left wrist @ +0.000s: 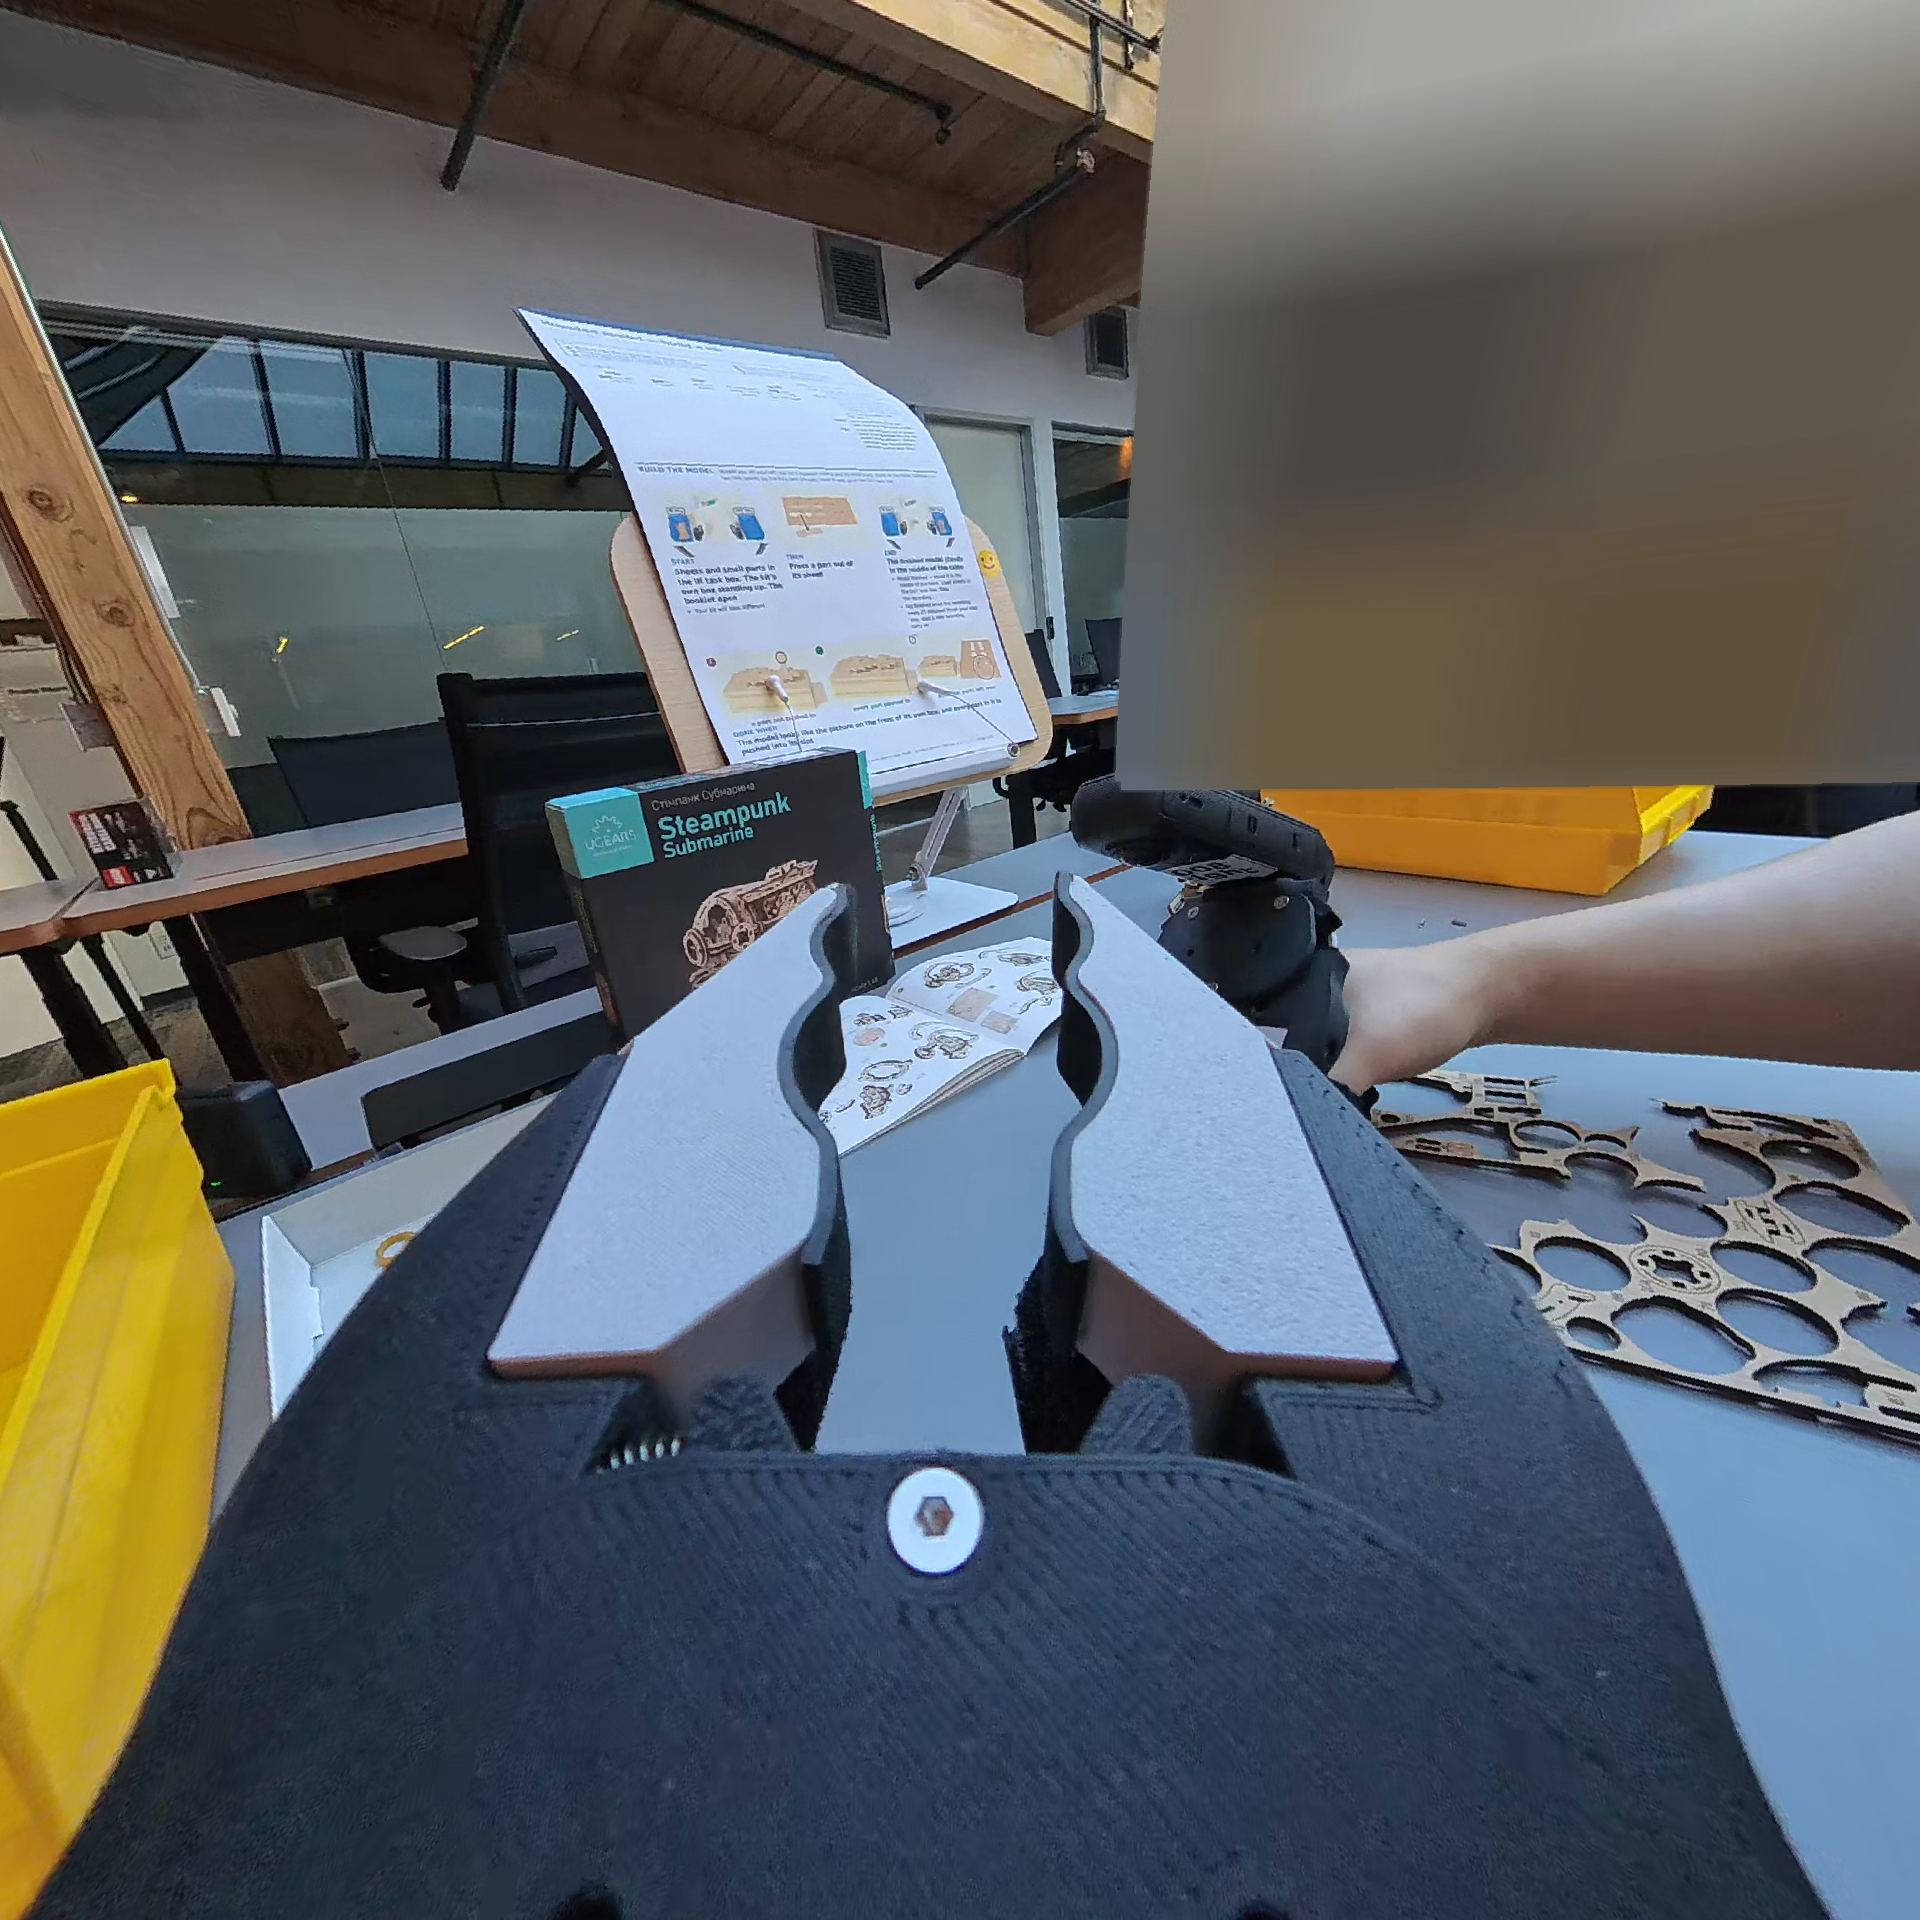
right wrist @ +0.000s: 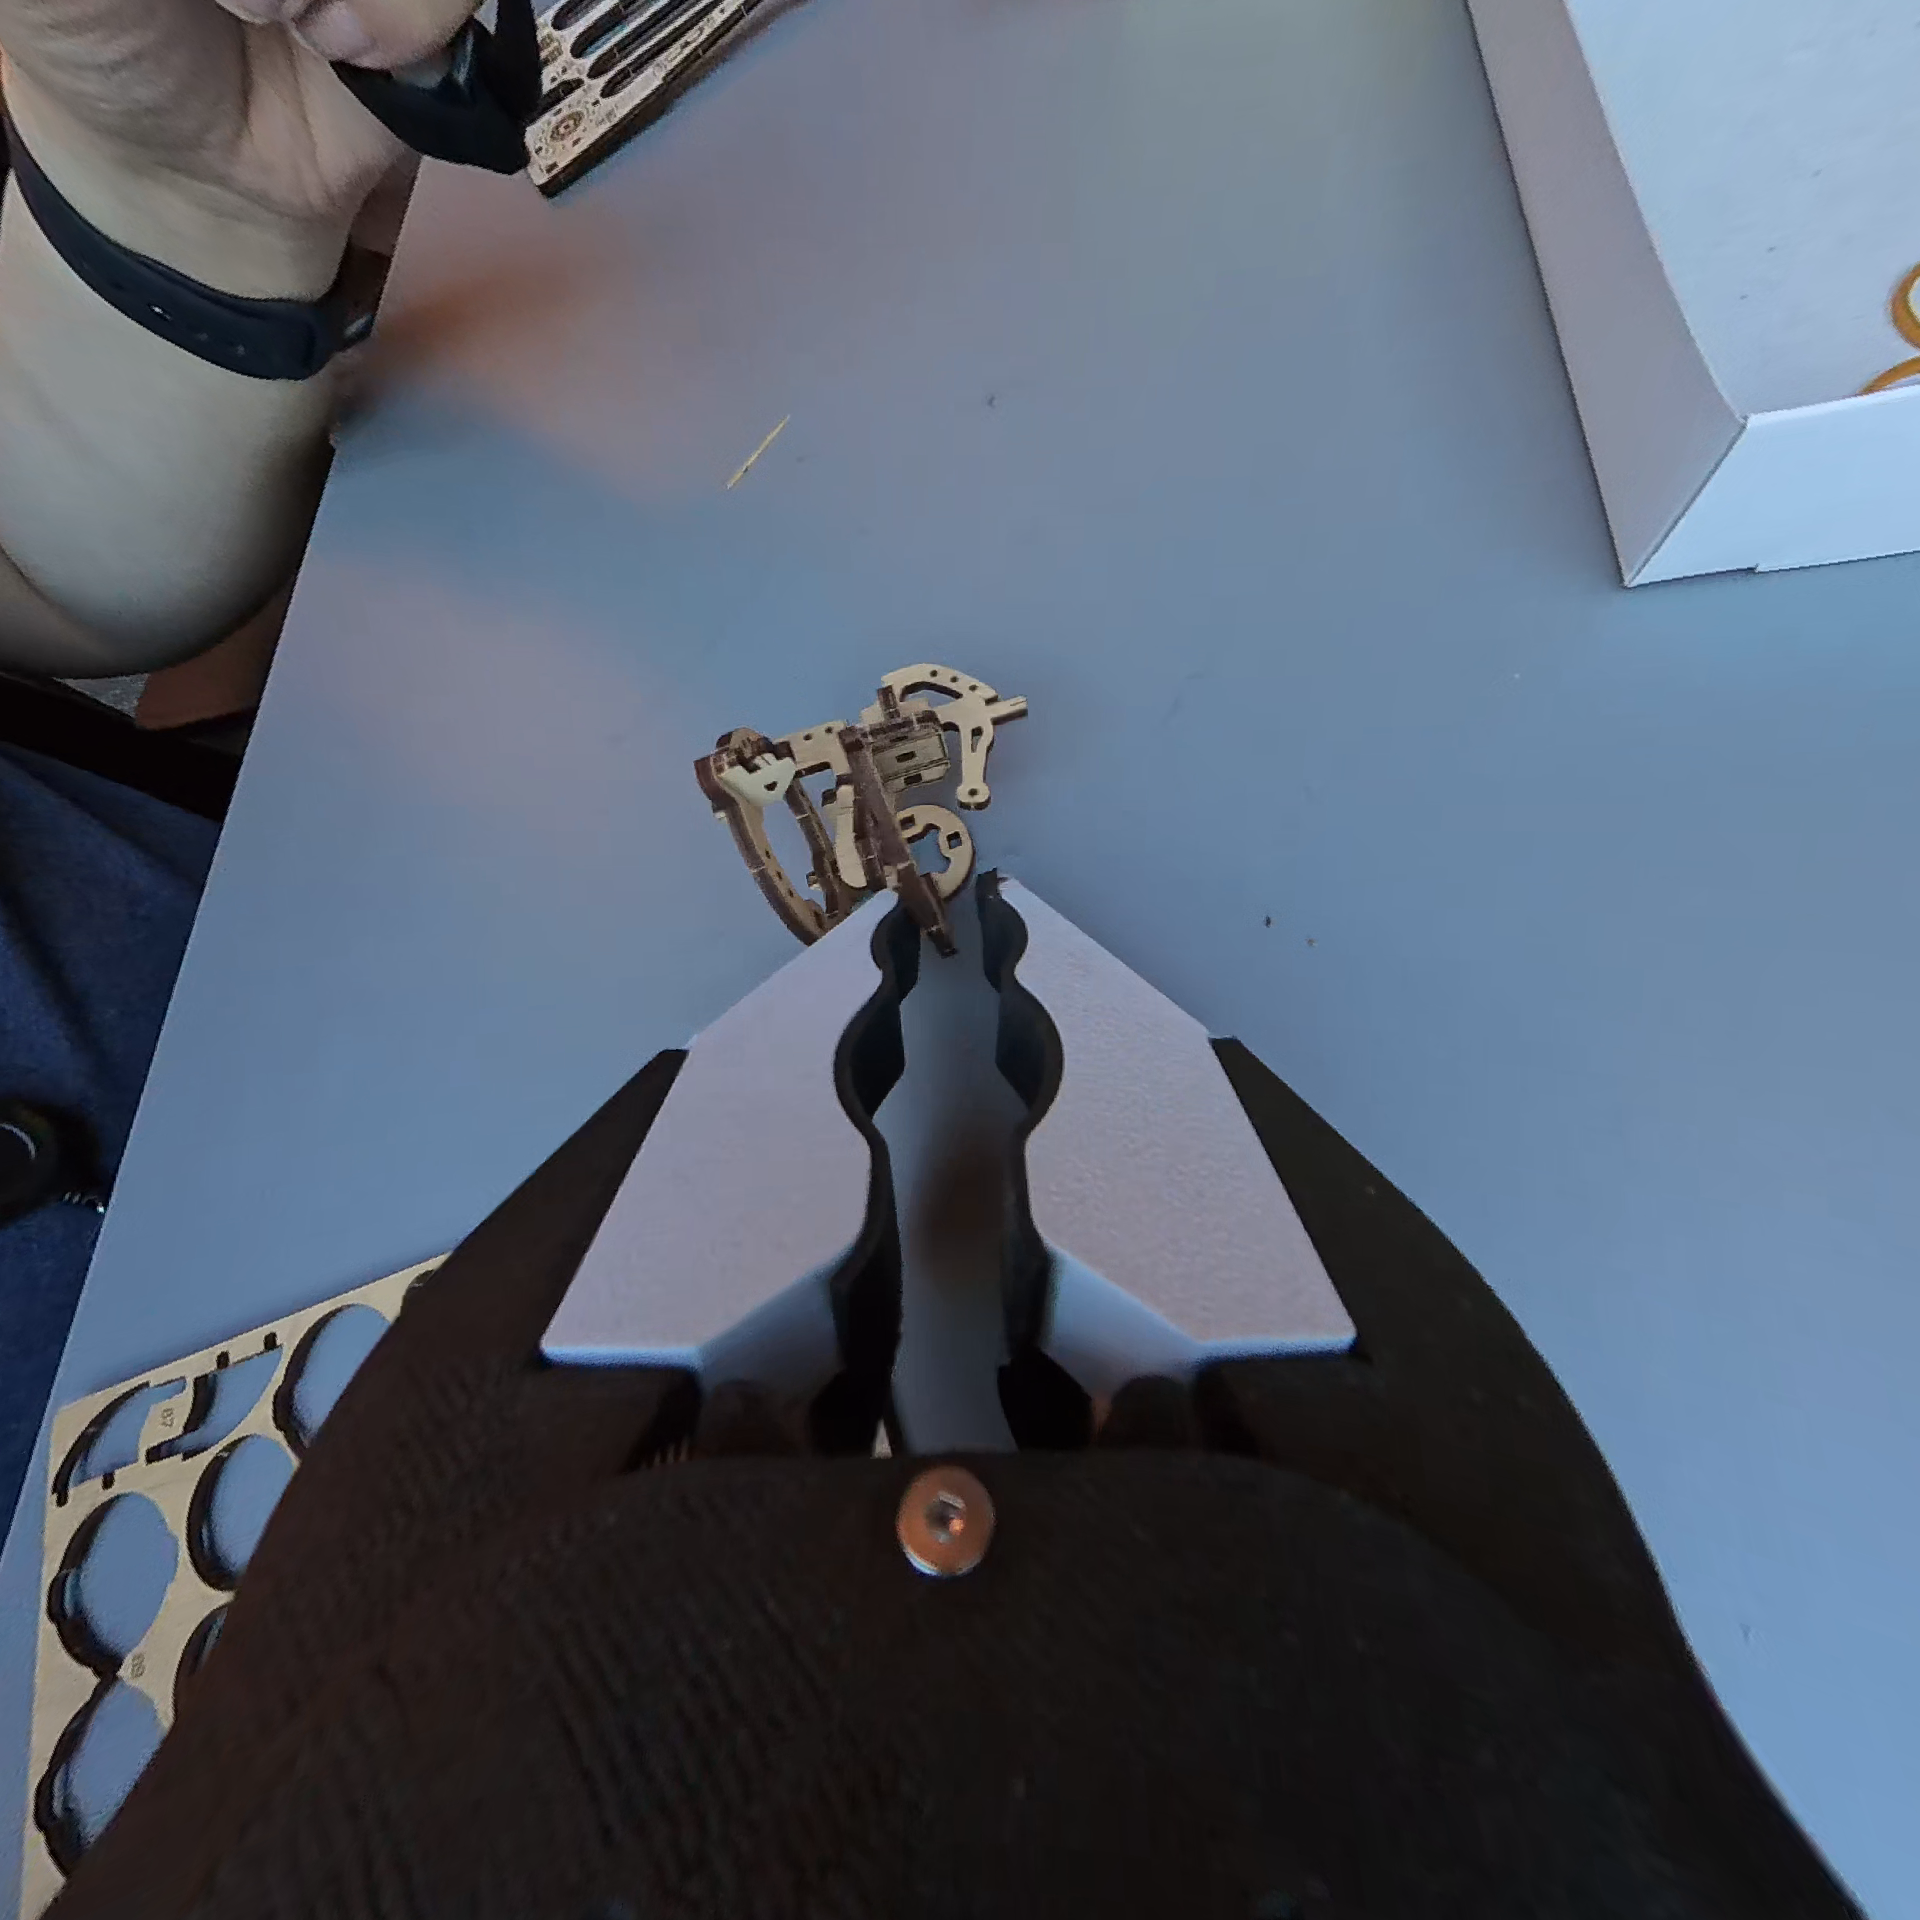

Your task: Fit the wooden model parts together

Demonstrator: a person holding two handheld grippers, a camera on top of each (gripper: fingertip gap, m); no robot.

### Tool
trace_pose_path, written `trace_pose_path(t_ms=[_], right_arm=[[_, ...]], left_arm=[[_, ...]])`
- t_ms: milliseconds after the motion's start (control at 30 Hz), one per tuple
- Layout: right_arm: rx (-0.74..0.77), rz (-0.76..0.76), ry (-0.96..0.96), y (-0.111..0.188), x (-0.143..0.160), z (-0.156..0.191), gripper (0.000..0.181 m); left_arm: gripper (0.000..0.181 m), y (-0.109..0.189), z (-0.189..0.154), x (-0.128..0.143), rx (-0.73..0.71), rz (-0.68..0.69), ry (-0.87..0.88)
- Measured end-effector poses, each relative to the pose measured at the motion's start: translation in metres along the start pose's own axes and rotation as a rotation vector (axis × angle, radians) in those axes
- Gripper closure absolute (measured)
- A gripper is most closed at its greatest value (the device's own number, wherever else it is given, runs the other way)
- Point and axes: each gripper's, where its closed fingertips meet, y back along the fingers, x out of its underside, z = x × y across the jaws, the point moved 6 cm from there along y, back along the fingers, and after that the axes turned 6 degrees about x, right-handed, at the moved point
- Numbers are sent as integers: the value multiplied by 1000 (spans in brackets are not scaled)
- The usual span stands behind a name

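In the left wrist view, a yellow bin [left wrist: 94, 1351] is seen at the far left edge, and just beside it a white shallow box [left wrist: 296, 1299] lies on the grey table [left wrist: 1714, 1538]. Further back, the dark kit box [left wrist: 717, 894] stands upright, and behind it a printed instruction sheet [left wrist: 800, 540] is propped on a wooden stand. An open booklet [left wrist: 945, 1029] lies flat in front of the kit box. The left gripper [left wrist: 945, 935] is held above the table with its two grey fingers spread apart, and nothing is grasped between them. To the right of it, the other gripper's black body is seen, held by a bare forearm [left wrist: 1621, 956]. At the right, a wooden sheet with parts punched out [left wrist: 1704, 1247] lies flat on the table, and a second yellow bin [left wrist: 1496, 831] stands behind it.

In the right wrist view, a wrist with a dark band [right wrist: 166, 301] is seen at the upper left, and a corner of a punched wooden sheet [right wrist: 135, 1538] at the lower left. In the middle, the small wooden model assembly [right wrist: 852, 800] is found over the table, well apart from the sheets. The right gripper [right wrist: 951, 914] is closed on a thin lower part of this assembly, which is pinched at the fingertips; the rest of the assembly sticks out beyond them. A thin wooden splinter [right wrist: 758, 452] lies on the table farther up. The corner of the white box [right wrist: 1704, 364] is seen at the upper right.
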Motion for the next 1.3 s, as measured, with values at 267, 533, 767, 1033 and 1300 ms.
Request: trace_pose_path(t_ms=[267,533,767,1033,1300], right_arm=[[-14,-5,37,-2,-1,3,178],[29,37,124,-2,-2,7,179],[60,66,200,-2,-2,9,178],[67,58,202,-2,-2,10,178],[-3,-31,36,3,-9,5,171]], left_arm=[[145,-1,1,0,-2,6,1],[146,-2,-2,3,1,14,6],[146,-2,-2,6,-3,10,16],[146,0,-1,6,-12,11,15],[146,3,0,4,-16,14,10]])
